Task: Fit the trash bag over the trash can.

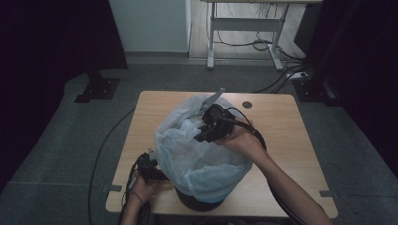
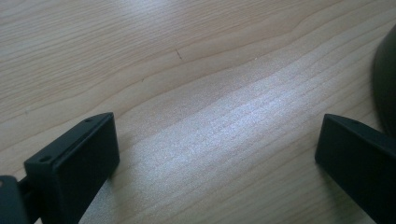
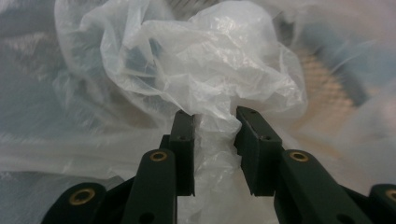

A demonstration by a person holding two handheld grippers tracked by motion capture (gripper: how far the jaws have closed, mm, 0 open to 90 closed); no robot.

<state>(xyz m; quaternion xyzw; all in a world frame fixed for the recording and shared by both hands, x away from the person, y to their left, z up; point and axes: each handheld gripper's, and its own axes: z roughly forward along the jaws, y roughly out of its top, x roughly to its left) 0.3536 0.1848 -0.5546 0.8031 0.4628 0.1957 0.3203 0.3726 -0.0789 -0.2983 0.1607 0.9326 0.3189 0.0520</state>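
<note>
A dark round bin (image 1: 202, 202) stands on the wooden table (image 1: 286, 136), lined with a translucent white plastic bag (image 1: 206, 164) that bulges over its rim. My right gripper (image 1: 201, 136) reaches over the top of the bag. In the right gripper view it (image 3: 214, 116) is shut on a bunched fold of the bag (image 3: 210, 60), the plastic pinched between its jaws. My left gripper (image 1: 151, 161) lies low at the bin's left side. In the left gripper view it (image 2: 219, 130) stands open over bare table (image 2: 187, 46), with the bin's dark wall (image 2: 387, 84) at the right edge.
A round cable hole (image 1: 247, 104) is set in the table's far side. On the carpet beyond stand a white desk frame (image 1: 244, 23), loose cables (image 1: 281, 70) and a black stand foot (image 1: 96, 89). A cable trails off the table's left.
</note>
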